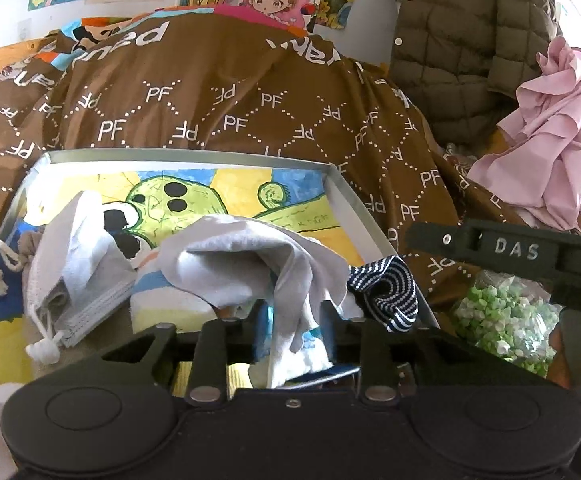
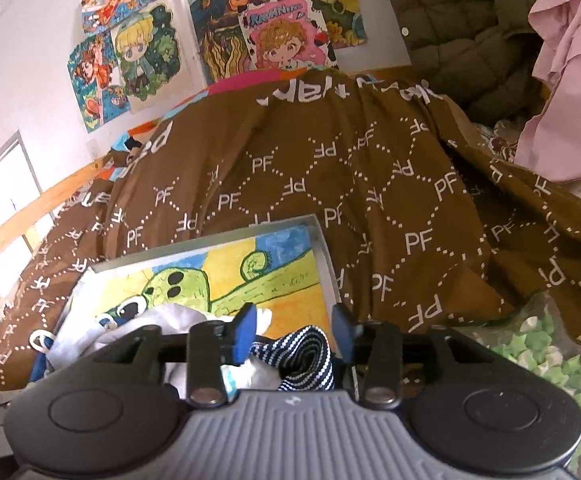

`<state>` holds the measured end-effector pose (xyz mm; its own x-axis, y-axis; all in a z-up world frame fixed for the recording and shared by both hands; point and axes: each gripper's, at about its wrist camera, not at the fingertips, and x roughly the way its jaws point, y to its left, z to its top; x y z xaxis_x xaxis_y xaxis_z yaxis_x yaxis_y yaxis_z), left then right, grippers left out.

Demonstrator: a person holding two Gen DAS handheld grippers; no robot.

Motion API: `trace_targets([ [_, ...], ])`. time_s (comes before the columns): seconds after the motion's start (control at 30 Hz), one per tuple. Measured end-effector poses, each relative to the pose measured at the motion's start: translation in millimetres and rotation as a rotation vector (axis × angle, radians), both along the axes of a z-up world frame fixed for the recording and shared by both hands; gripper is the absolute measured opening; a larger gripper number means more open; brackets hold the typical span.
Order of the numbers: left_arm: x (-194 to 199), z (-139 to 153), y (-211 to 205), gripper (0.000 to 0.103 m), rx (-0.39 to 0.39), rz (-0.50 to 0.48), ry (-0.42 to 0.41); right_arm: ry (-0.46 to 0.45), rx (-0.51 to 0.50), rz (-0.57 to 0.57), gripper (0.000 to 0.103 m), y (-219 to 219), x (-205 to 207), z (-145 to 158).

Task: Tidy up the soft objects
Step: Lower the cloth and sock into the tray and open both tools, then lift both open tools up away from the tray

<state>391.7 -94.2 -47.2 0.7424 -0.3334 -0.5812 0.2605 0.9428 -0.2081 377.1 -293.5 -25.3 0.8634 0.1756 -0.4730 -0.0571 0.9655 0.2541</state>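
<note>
Left side, the drawstring pouch (image 1: pixel 56 280) slumps in the tray (image 1: pixel 186 155); the left gripper (image 1: pixel 290 320) looks clamped on the grey cloth (image 1: pixel 226 256). Right gripper (image 2: pixel 295 330), fingers apart, straddles the striped sock (image 2: pixel 304 354) at the near-right corner. Best to sink low and pinch mid-fold before lifting.

Two wrist views, both low over my tray, facing the bed wall

My left camera sits close above the tray (image 1: pixel 346 184), looking toward 12 o'clock; my right camera looks from slightly farther right, the tray at its 11 o'clock. Both share the brown quilt (image 1: pixel 226 92), the posters (image 2: pixel 282 36), and the striped sock (image 2: pixel 306 354).
</note>
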Motion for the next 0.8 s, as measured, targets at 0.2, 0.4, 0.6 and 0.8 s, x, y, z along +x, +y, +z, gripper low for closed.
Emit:
trace_targets([
  [0.2, -21, 20, 7, 0.065, 0.008, 0.051, -0.05, -0.044, -0.007, -0.009, 0.069, -6, -21, 20],
  [0.4, -51, 52, 19, 0.076, -0.002, 0.1, -0.129, -0.107, -0.033, 0.013, 0.083, -4, -50, 45],
  [0.6, -85, 82, 29, 0.09, -0.018, 0.15, -0.212, -0.181, -0.038, 0.033, 0.096, -2, -89, 70],
  [0.8, -123, 105, 36, 0.101, -0.021, 0.186, -0.286, -0.244, -0.055, 0.024, 0.103, 3, -127, 86],
])
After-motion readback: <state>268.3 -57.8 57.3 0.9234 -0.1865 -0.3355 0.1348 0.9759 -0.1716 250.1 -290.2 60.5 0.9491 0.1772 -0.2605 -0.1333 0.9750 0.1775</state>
